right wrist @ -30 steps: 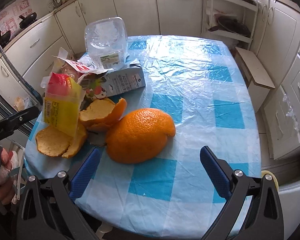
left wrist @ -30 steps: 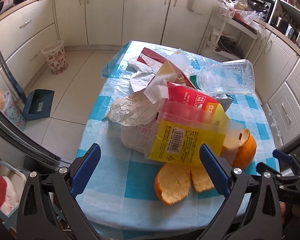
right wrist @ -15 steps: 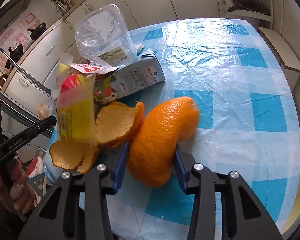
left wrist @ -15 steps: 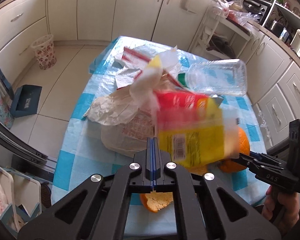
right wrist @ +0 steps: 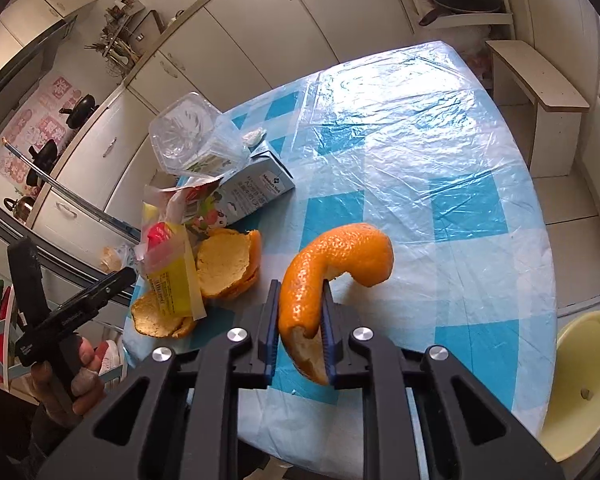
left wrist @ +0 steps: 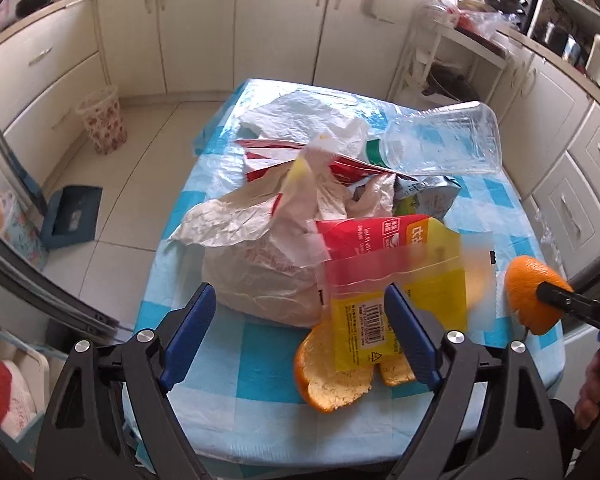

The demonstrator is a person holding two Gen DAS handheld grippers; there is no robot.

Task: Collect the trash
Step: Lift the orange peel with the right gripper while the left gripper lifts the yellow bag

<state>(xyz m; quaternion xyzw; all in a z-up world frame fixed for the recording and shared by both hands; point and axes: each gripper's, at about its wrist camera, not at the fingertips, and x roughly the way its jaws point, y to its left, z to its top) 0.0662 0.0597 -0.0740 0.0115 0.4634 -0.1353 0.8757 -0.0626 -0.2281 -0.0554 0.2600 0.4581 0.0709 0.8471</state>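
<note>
My right gripper (right wrist: pixel 300 320) is shut on a large curved orange peel (right wrist: pixel 332 264) and holds it lifted above the table; the peel also shows at the right edge of the left wrist view (left wrist: pixel 530 296). My left gripper (left wrist: pixel 296 336) is open and empty, just in front of the trash pile. A yellow and red wrapper (left wrist: pixel 396 280) lies on two orange peel halves (left wrist: pixel 332 380). Behind are a crumpled white bag (left wrist: pixel 260 264), a clear plastic bottle (left wrist: pixel 440 140) and a grey milk carton (right wrist: pixel 256 188).
The table has a blue and white checked cloth (right wrist: pixel 440 160) under clear plastic. A small floral waste bin (left wrist: pixel 102 120) and a blue dustpan (left wrist: pixel 74 216) are on the floor to the left. A yellow stool (right wrist: pixel 584 368) stands by the table's right edge.
My right gripper closed on the big orange peel and lifted it off the table. My left gripper shut briefly, then opened again with nothing in it.
</note>
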